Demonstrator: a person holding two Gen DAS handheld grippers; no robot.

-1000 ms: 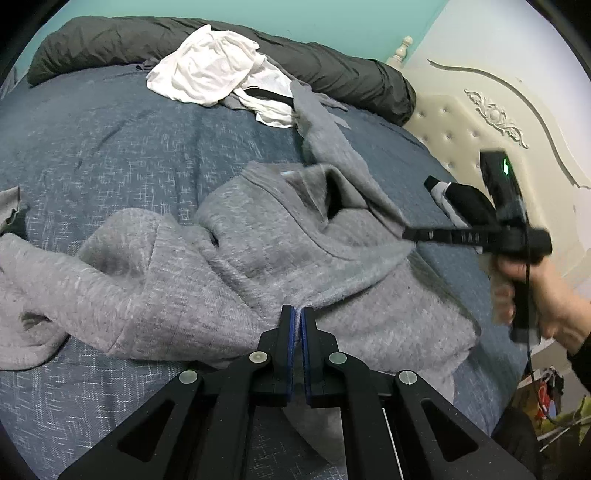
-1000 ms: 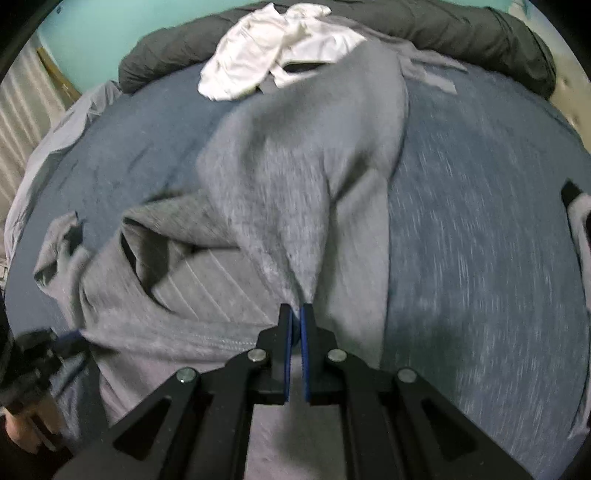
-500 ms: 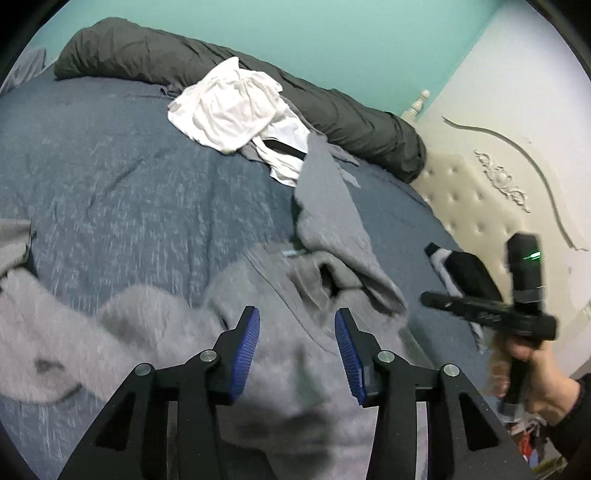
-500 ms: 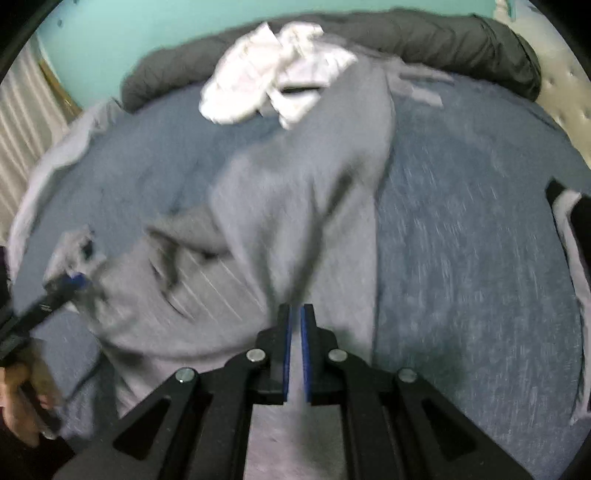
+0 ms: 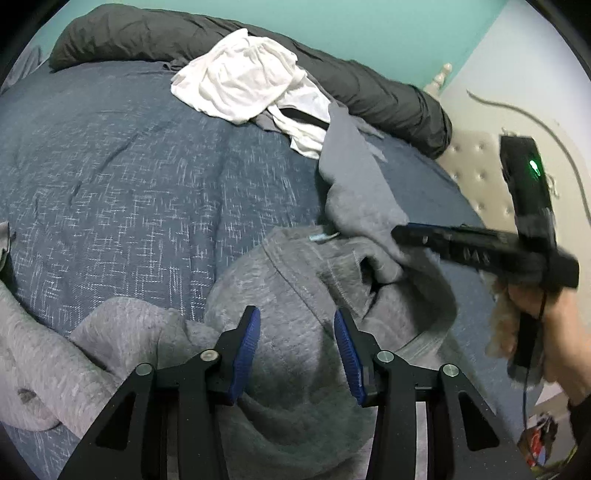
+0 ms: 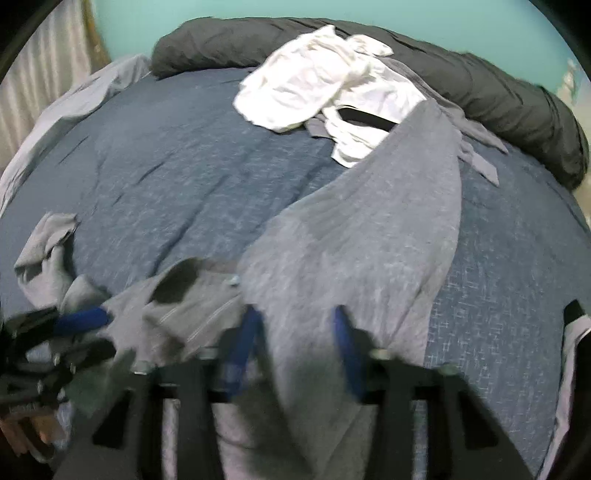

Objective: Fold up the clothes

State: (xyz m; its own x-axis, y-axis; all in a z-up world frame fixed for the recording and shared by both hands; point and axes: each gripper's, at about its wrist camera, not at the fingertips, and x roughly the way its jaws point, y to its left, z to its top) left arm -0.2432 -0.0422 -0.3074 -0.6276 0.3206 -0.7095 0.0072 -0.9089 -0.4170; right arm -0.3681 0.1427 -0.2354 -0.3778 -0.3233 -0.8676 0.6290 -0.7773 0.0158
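A grey hoodie (image 5: 306,325) lies rumpled on the near part of a blue bedspread (image 5: 110,177); one sleeve (image 6: 388,206) stretches away toward a heap of white clothes (image 5: 240,85), its far end lying over the edge of that heap; the other sleeve (image 5: 40,369) trails off to the left in the left wrist view. The left gripper (image 5: 297,354) hangs over the body of the hoodie with its blue pads apart (they have just been closing a little after springing open); grey cloth shows between them, yet the pads do not press on it. The right gripper (image 6: 297,343) is blurred in its own view; its jaws have just been opening and now stand apart above the near part of the long sleeve, with nothing clamped. In the left wrist view the right gripper reaches in from the right, its tip at the hoodie's neck opening, held by a hand (image 5: 546,321). A dark grey rolled duvet (image 5: 155,35) lies along the far edge of the bed, against a teal wall (image 5: 369,26).
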